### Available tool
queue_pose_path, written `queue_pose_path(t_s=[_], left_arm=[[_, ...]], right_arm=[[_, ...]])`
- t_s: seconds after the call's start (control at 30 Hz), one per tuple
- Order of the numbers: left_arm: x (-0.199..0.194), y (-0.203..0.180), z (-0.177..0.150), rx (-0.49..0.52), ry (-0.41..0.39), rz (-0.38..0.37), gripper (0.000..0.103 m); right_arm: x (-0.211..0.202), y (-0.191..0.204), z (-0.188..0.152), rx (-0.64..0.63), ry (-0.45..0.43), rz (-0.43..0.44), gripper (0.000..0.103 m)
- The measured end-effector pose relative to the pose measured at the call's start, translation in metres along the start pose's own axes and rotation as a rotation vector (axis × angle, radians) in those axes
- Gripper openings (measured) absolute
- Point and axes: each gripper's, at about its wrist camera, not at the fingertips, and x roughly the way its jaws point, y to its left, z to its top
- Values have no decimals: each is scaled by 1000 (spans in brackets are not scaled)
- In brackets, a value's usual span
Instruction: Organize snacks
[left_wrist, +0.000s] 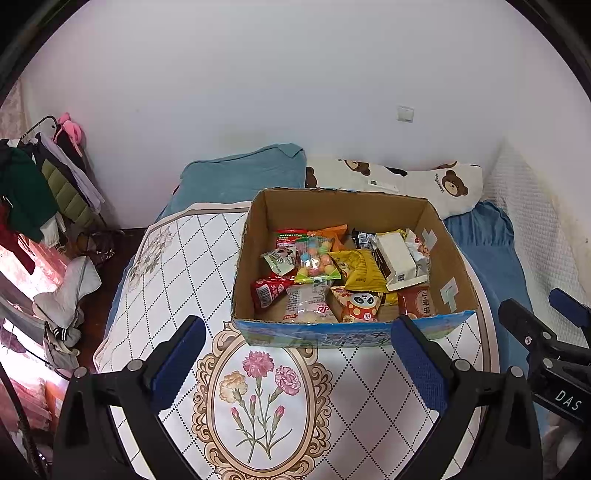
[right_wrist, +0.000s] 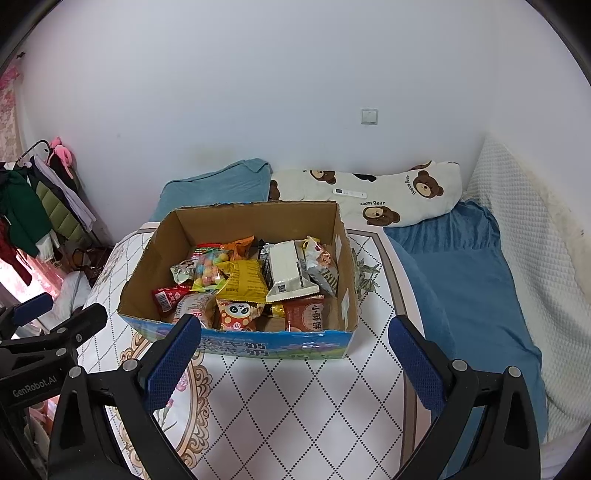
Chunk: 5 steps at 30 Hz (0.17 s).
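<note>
A: So, where are the snacks?

B: Just ahead of both grippers, in an open cardboard box (left_wrist: 332, 206) on a diamond-patterned cloth (left_wrist: 177, 266); a yellow packet (left_wrist: 364, 269) lies mid-box, a white packet (left_wrist: 397, 258) beside it, a panda packet (left_wrist: 360, 304) nearest the fingers.

A: And the grippers?

B: Left gripper (left_wrist: 299, 360) is spread wide, holding nothing, the box's near wall between its fingertips; right gripper (right_wrist: 295, 360) is likewise spread and empty, short of the box; a bear pillow (right_wrist: 388, 192) lies beyond.
</note>
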Motion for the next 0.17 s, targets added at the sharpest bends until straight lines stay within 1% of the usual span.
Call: queue_pose_path(t_s=[0.17], left_arm=[[-2, 1, 1, -5, -4, 1, 103]], right_arm=[[0, 1, 0, -1, 0, 1, 103]])
